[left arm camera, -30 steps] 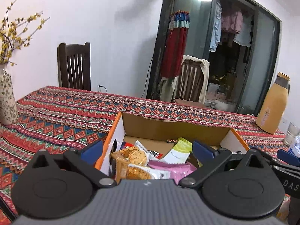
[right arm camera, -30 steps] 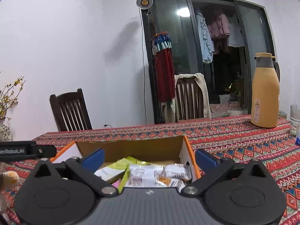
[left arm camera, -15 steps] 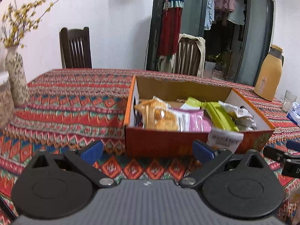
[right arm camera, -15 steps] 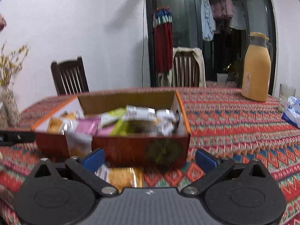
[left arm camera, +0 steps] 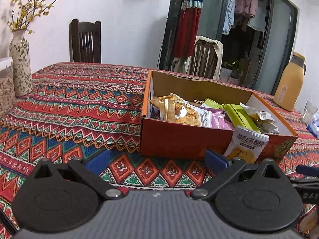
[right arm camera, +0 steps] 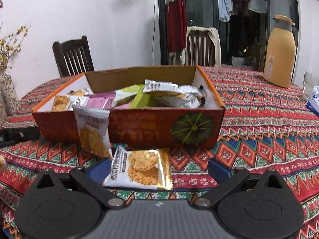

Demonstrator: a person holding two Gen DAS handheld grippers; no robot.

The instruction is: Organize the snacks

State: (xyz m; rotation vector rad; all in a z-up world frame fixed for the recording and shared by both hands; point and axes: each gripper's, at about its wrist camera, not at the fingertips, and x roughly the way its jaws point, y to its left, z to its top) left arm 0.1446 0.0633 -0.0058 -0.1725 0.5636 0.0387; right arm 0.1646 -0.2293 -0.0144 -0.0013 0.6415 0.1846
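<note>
An orange box (right arm camera: 139,127) full of snacks sits on the desk (right arm camera: 259,123), which has a bright zigzag cloth. One white snack bag (right arm camera: 93,131) leans on the front of the box, at about 10 o'clock from the right gripper (right arm camera: 159,169). Another snack bag with gold ends (right arm camera: 139,169) lies flat on the desk, right between the right gripper's blue fingers (right arm camera: 218,170). Those fingers are wide apart and hold nothing. The left gripper (left arm camera: 157,160) has its fingers wide too, with only cloth between them. The box is at 1 o'clock from it. A tan jug (right arm camera: 279,53) stands far back.
</note>
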